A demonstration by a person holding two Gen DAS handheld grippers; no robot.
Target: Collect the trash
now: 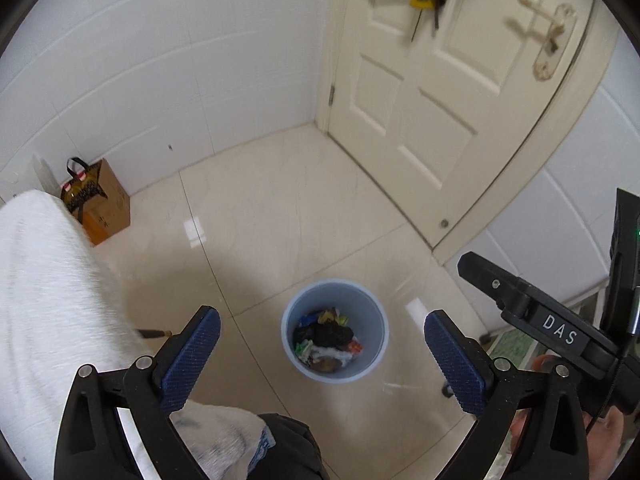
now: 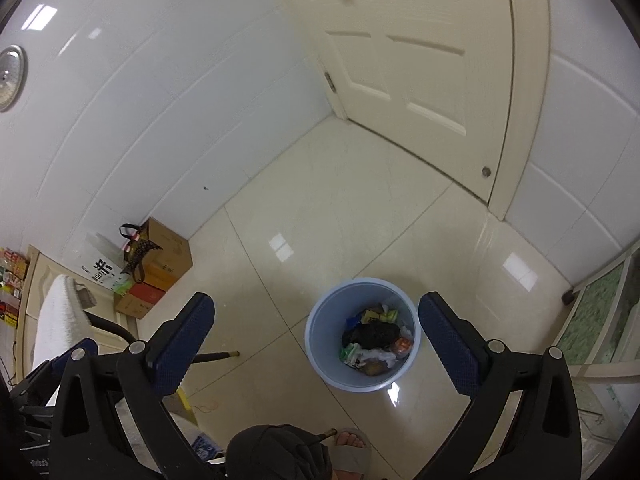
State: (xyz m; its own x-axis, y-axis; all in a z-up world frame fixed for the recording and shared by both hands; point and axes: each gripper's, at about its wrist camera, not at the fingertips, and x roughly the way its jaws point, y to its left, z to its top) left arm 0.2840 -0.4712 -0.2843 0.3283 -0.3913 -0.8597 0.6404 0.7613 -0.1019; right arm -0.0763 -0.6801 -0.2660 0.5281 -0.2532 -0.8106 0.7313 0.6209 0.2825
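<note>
Trash fills the bottom of a pale blue bin (image 1: 334,330) standing on glossy cream floor tiles (image 1: 260,200), seen from above between two hand-held grippers. Left gripper (image 1: 322,354) hangs over the bin with its blue-padded jaws spread wide and nothing between them; right gripper (image 2: 316,344) is likewise spread wide and holds nothing, the bin showing in the gap between its fingers. Inside lie crumpled wrappers, a black bag and white paper scraps (image 2: 374,342). A white towel-like cloth (image 1: 52,280) drapes at the left of the left wrist view. Cardboard boxes (image 2: 160,268) and a dark patterned gift bag (image 2: 138,256) sit against the tiled wall, near a closed cream panel door (image 1: 432,100). A person's sandalled foot (image 2: 352,450) rests on the tiles near the bin.
</note>
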